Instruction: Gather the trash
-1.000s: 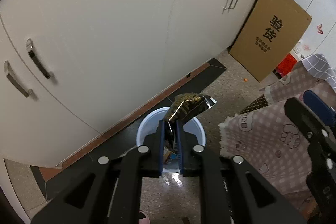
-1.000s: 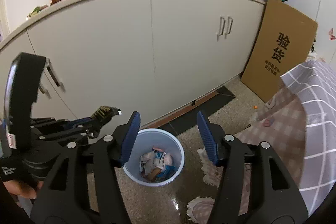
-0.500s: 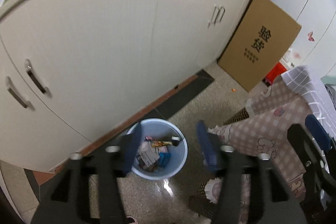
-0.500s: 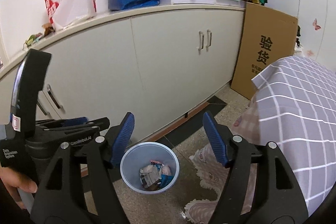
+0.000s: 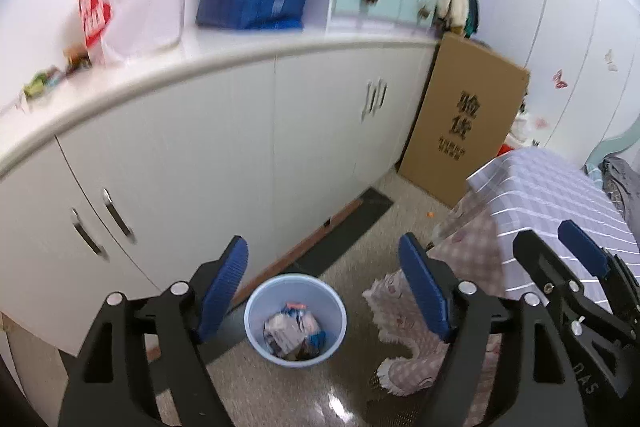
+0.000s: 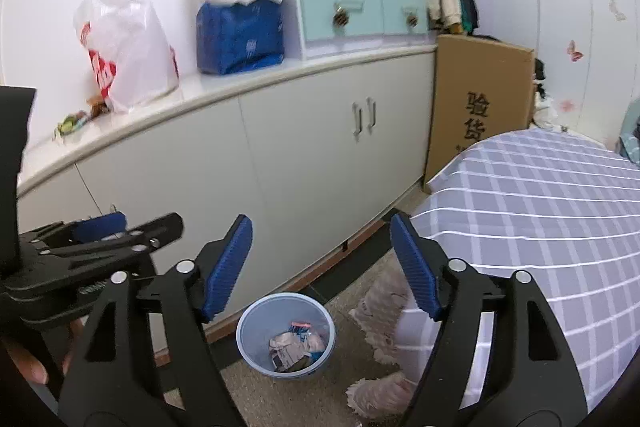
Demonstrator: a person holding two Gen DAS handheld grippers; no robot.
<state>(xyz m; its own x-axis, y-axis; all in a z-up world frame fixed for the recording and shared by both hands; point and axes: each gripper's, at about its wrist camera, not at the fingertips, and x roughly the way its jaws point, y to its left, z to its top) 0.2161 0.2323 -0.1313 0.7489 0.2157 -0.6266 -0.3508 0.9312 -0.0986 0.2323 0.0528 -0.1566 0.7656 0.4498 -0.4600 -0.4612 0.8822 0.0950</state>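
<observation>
A light blue trash bin (image 5: 256, 311) stands on the floor by the white cabinets, holding crumpled wrappers (image 5: 294, 331). My left gripper (image 5: 322, 241) hangs well above the bin with its jaws opening and nothing between them. In the right wrist view the same bin (image 6: 245, 331) with its wrappers (image 6: 296, 345) lies below my right gripper (image 6: 320, 223), whose jaws are also opening on nothing. The left gripper (image 6: 152, 221) shows at the left edge there, held by a hand. The right gripper (image 5: 560, 243) shows at the right of the left wrist view.
White cabinets (image 5: 200, 155) run behind the bin, with loose candy wrappers (image 6: 72, 121), plastic bags (image 6: 124, 47) and a blue pack (image 6: 240, 37) on the countertop. A cardboard box (image 5: 468, 131) leans at the far end. A table with a checked cloth (image 6: 540, 207) stands at the right.
The left gripper let go of the dark gold wrapper over the bin and its jaws spread wide. Both grippers rose and drew back, so the bin looks smaller and the countertop came into view.
</observation>
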